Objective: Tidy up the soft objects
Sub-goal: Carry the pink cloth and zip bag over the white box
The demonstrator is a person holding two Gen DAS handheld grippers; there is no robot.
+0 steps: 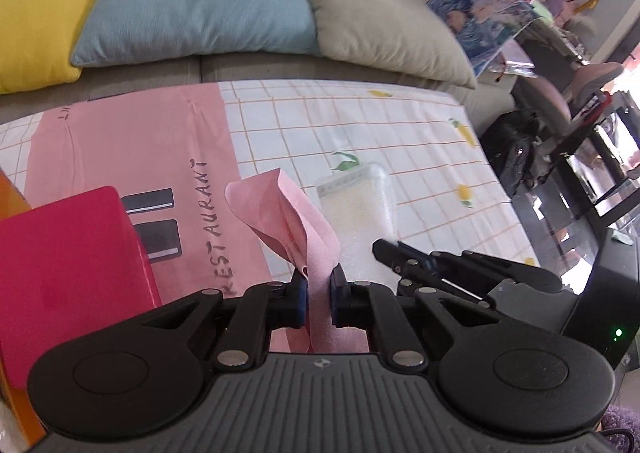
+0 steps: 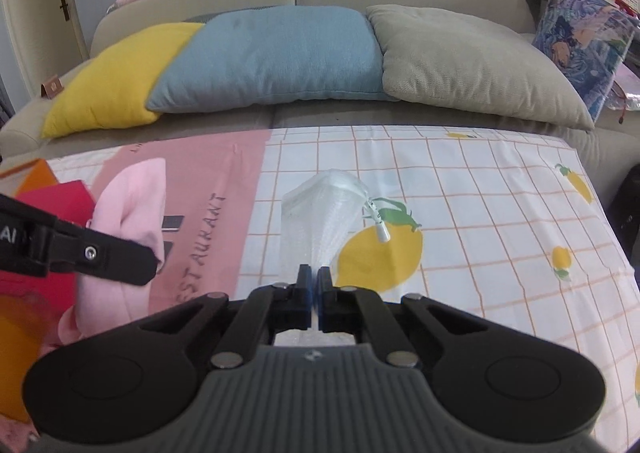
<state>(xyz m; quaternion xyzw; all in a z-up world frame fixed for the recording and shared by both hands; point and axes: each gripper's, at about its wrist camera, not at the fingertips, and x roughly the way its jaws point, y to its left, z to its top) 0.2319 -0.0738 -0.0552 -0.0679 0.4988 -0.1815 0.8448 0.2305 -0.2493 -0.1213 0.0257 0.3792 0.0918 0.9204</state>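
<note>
A pink cloth (image 1: 296, 229) hangs lifted above the patterned tablecloth (image 1: 400, 125), and my left gripper (image 1: 319, 283) is shut on its folds. From the right wrist view the same pink cloth (image 2: 136, 205) bunches at the left, beside the left gripper's fingers (image 2: 116, 253). My right gripper (image 2: 314, 285) is shut on a clear zip bag (image 2: 320, 213), raised off the table with its white zipper pull (image 2: 380, 227) dangling. In the left wrist view the bag (image 1: 360, 209) sits just right of the cloth, and the right gripper's fingers (image 1: 396, 253) pinch its lower corner.
A red box (image 1: 68, 273) and an orange box (image 1: 12, 189) stand at the left. Yellow (image 2: 116, 81), blue (image 2: 272, 57) and grey (image 2: 464, 61) cushions line the sofa behind the table. A black bag (image 1: 516, 145) and shelves stand at the right.
</note>
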